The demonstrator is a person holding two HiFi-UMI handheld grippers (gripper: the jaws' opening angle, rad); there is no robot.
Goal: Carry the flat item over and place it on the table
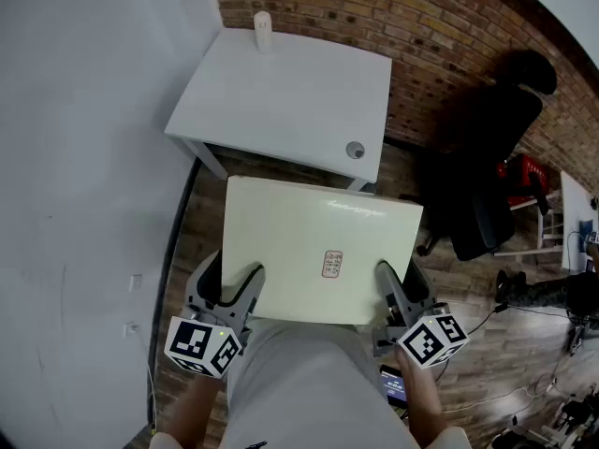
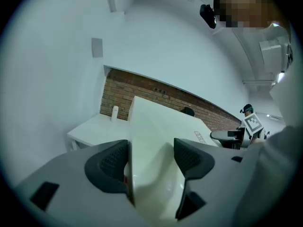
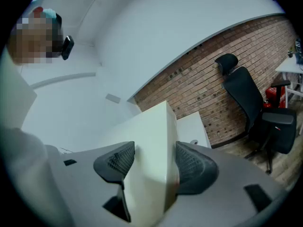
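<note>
Box (image 1: pixel 318 223), flat and cream-coloured with a small label (image 1: pixel 332 264) on its top face, hangs level in the air over the wood floor (image 1: pixel 201 218), just short of the near edge of the white surface (image 1: pixel 281 92). Its far edge nearly reaches that edge, but none of it rests there yet.

The left tongs (image 1: pixel 232 286) pinch the box at its near-left corner and the right tongs (image 1: pixel 401 293) at its near-right corner. In each gripper view the pads press on the top and bottom faces, spread wide by its thickness.

It looks stiff, since it holds flat from a grip along one edge alone, and probably light. The faces seem smooth, so it could slip or droop forward. Taking hold of both near corners at once looks the sound choice.

On the surface, a small white cylinder (image 1: pixel 263 28) stands at the far edge and a round grommet (image 1: pixel 355 150) sits near the near-right corner. A black chair (image 1: pixel 496 157) stands to the right.
</note>
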